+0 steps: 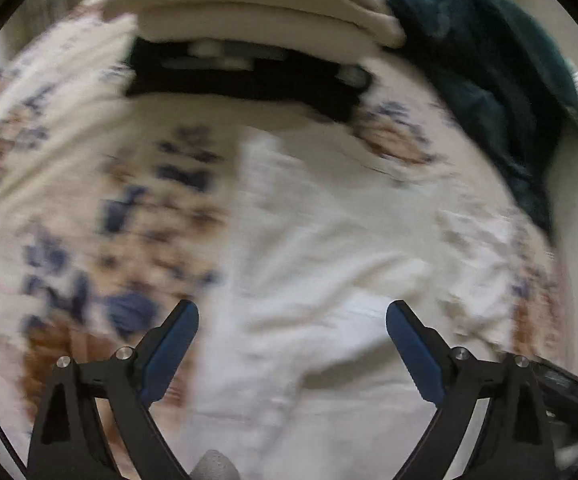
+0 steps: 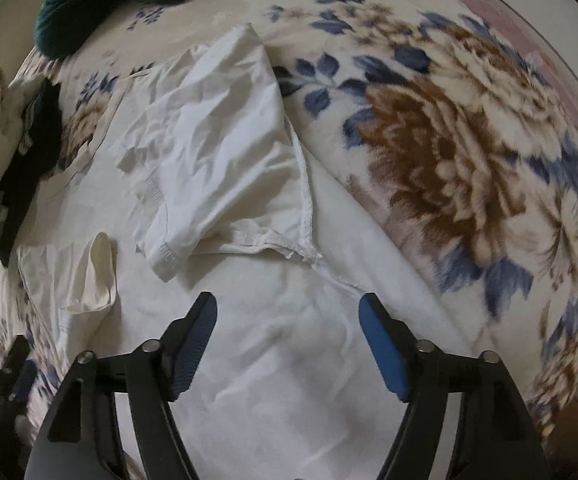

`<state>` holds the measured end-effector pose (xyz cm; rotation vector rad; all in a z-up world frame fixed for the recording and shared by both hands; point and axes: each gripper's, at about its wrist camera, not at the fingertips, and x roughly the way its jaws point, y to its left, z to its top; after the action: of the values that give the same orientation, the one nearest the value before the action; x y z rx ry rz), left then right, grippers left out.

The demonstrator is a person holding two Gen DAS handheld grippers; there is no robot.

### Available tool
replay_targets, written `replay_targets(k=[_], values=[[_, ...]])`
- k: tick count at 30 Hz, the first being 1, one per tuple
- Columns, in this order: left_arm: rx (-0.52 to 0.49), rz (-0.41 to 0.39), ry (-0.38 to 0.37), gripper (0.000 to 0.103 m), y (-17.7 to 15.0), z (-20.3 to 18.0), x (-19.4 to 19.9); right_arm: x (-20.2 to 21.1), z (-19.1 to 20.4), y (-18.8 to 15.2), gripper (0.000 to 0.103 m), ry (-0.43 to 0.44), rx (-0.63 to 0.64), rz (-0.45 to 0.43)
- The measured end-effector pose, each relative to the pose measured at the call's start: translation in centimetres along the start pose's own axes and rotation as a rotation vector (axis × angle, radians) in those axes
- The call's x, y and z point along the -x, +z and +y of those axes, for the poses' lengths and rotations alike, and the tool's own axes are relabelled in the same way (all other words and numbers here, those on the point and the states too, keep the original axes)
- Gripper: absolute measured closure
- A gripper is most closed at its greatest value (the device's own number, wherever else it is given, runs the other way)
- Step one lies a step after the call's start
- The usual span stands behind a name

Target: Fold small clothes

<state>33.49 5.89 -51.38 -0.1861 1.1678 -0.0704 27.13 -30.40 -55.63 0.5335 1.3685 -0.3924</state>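
Observation:
A white garment (image 2: 217,152) lies spread on a floral blanket (image 2: 449,152). Its right side is folded over toward the middle, with a sleeve hem (image 2: 165,256) lying on top. My right gripper (image 2: 288,308) is open and empty just above the garment's lower part. In the blurred left wrist view the same white garment (image 1: 329,248) fills the middle. My left gripper (image 1: 292,316) is open and empty above it, over the garment's near edge.
A stack of folded clothes, cream pieces (image 1: 265,12) over a black one (image 1: 249,80), sits at the far side of the blanket (image 1: 69,200). It also shows at the left of the right wrist view (image 2: 13,152). A dark teal blanket (image 1: 501,80) is bunched at the far right.

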Motion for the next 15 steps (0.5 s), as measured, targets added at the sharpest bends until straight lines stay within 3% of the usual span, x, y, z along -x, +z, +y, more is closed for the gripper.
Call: replay_targets(k=[3, 7, 10, 13, 15], values=[[0.005, 0.0, 0.082, 0.007, 2.8, 1.0, -2.2, 0.6, 0.7, 0.4, 0.02, -0.018, 0.046, -0.012], [-0.043, 0.067, 0.102, 0.007, 4.7, -0.3, -7.0, 1.4, 0.7, 0.6, 0.019, -0.024, 0.048, -0.022], [-0.21, 0.199, 0.095, 0.007, 2.0, -3.6, -9.6, 1.9, 0.4, 0.7, 0.019, -0.018, 0.019, -0.016], [-0.356, 0.205, 0.081, 0.007, -2.4, -6.1, -8.1, 2.3, 1.1, 1.1, 0.019, -0.021, 0.024, -0.025], [-0.376, 0.219, 0.075, 0.007, -5.1, -6.5, -6.7, 2.7, 1.5, 1.2, 0.019, -0.025, 0.04, -0.035]])
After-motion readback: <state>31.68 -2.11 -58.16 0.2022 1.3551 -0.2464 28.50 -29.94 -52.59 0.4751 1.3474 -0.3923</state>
